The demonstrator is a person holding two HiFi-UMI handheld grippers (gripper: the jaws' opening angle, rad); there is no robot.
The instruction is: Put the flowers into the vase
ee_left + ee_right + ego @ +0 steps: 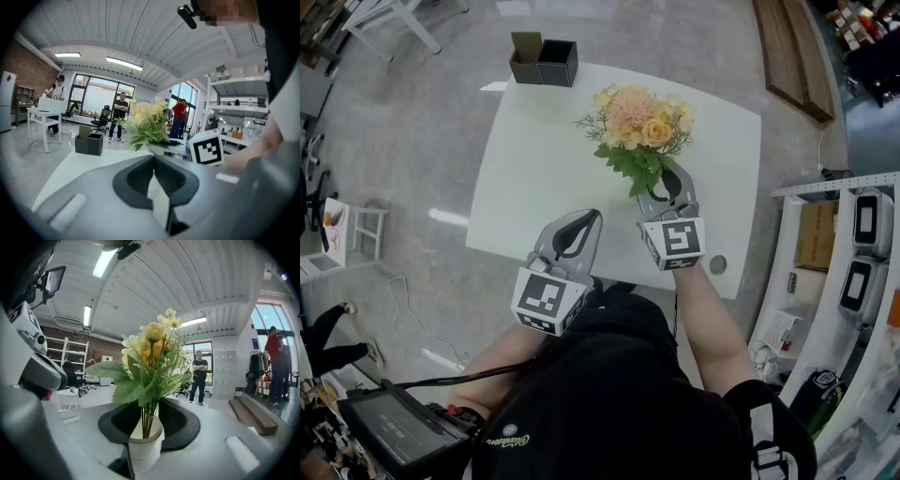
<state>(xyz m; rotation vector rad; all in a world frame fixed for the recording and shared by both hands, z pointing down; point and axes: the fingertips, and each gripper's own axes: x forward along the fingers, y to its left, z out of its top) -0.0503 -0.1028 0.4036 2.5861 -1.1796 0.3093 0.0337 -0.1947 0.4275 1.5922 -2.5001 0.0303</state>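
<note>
Already the flowers [636,127] are being held upright by the vase [145,446], at twelve o'clock between the spread jaws of the nearer right tool [672,178]; the left tool [592,217] is being held pressed shut.

Saw flowers [150,352] upright in white vase [145,448], stems between parted jaws of gripper [151,405], not pressed. Saw person [199,376] behind, arms crossed.

Head view: steeply down on white table [534,159]. Gripper views: low, near-level along jaws; right one closest. All share flowers [150,348].
</note>
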